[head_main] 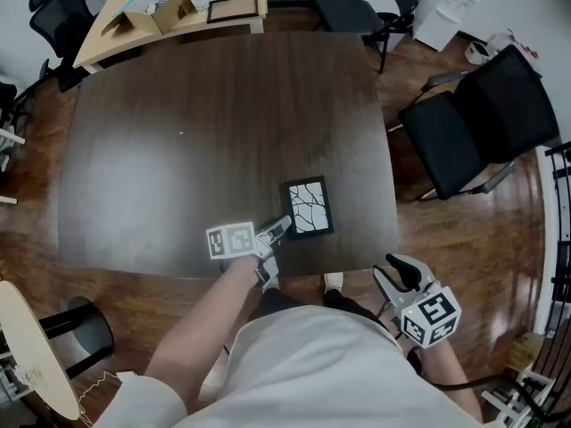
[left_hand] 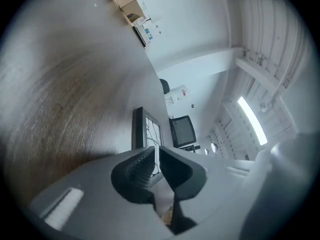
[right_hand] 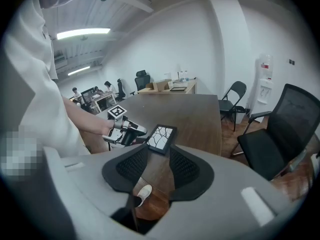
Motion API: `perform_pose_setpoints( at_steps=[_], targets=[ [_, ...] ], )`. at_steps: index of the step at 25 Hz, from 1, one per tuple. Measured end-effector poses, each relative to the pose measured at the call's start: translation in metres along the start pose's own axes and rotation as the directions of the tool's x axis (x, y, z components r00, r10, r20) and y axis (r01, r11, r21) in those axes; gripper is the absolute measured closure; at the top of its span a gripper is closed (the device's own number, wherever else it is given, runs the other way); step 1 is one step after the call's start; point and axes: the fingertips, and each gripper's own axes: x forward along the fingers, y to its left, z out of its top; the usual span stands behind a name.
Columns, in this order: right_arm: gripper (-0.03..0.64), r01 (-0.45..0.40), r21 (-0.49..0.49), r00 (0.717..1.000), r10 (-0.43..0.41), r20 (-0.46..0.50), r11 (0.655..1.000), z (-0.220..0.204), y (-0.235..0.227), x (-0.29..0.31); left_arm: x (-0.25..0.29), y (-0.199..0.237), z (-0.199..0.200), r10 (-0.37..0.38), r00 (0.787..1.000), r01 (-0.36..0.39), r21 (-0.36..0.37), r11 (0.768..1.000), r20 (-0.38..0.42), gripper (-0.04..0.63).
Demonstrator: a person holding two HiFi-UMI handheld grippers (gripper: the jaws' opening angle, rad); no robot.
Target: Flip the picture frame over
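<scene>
The picture frame [head_main: 310, 208] lies face up near the front edge of the dark table [head_main: 178, 150]; it has a black rim and a white picture with black branching lines. My left gripper [head_main: 284, 226] is at the frame's near left corner, jaws shut with only a thin slit between them and nothing in it. In the left gripper view the frame [left_hand: 146, 131] shows edge-on just past the left gripper [left_hand: 154, 156]. My right gripper [head_main: 393, 270] hangs open off the table's front edge, apart from the frame. The right gripper view shows the frame [right_hand: 160, 138] beyond the right gripper [right_hand: 156, 166], with the left gripper [right_hand: 140, 132] beside it.
A black office chair [head_main: 482, 123] stands to the right of the table, a folding chair [head_main: 375, 7] at the back. A light wooden table [head_main: 107, 38] at the back carries boxes and another frame [head_main: 234, 7]. The person's shoe [head_main: 333, 281] is below the table's edge.
</scene>
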Motion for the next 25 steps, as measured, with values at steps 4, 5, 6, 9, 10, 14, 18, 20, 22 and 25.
perform_pose_setpoints(
  at_steps=[4,5,6,9,10,14,18,20,22,25],
  targets=[
    [0.477,-0.053,-0.015,0.998,0.053,0.025,0.999,-0.001,-0.018,-0.002,-0.01,-0.015,0.001,0.068,0.997,-0.072,0.07,0.995,0.047,0.571],
    [0.479,-0.068,-0.022,0.997,0.069,0.028,0.997,-0.001,-0.022,-0.002,-0.014,-0.023,0.001,0.079,0.995,-0.084,0.088,0.993,0.068,0.571],
    [0.479,-0.085,-0.031,0.996,0.086,0.029,0.996,-0.001,-0.027,-0.003,-0.018,-0.031,0.0,0.086,0.992,-0.095,0.103,0.99,0.092,0.571],
    [0.48,-0.146,-0.064,0.988,0.149,0.035,0.987,-0.002,-0.038,-0.005,-0.036,-0.057,-0.011,0.103,0.981,-0.127,0.144,0.981,0.164,0.571],
    [0.48,-0.17,-0.075,0.984,0.173,0.036,0.983,-0.003,-0.042,-0.005,-0.042,-0.065,-0.017,0.108,0.976,-0.139,0.16,0.977,0.188,0.571],
    [0.483,-0.241,-0.12,0.969,0.245,0.019,0.963,-0.01,-0.058,0.001,-0.068,-0.096,-0.05,0.13,0.955,-0.193,0.227,0.955,0.267,0.571],
    [0.483,-0.257,-0.163,0.964,0.264,0.023,0.953,-0.013,-0.062,0.0,-0.084,-0.118,-0.093,0.179,0.951,-0.262,0.353,0.898,0.25,0.571],
    [0.483,-0.252,-0.175,0.964,0.263,0.039,0.952,-0.013,-0.058,-0.003,-0.091,-0.129,-0.111,0.191,0.955,-0.275,0.437,0.856,0.227,0.571],
    [0.483,-0.24,-0.179,0.966,0.254,0.057,0.954,-0.013,-0.054,-0.01,-0.095,-0.144,-0.121,0.175,0.961,-0.264,0.52,0.813,0.214,0.571],
    [0.483,-0.213,-0.187,0.969,0.231,0.082,0.959,-0.014,-0.048,-0.024,-0.102,-0.169,-0.128,0.115,0.97,-0.226,0.626,0.746,0.213,0.569]
  ],
)
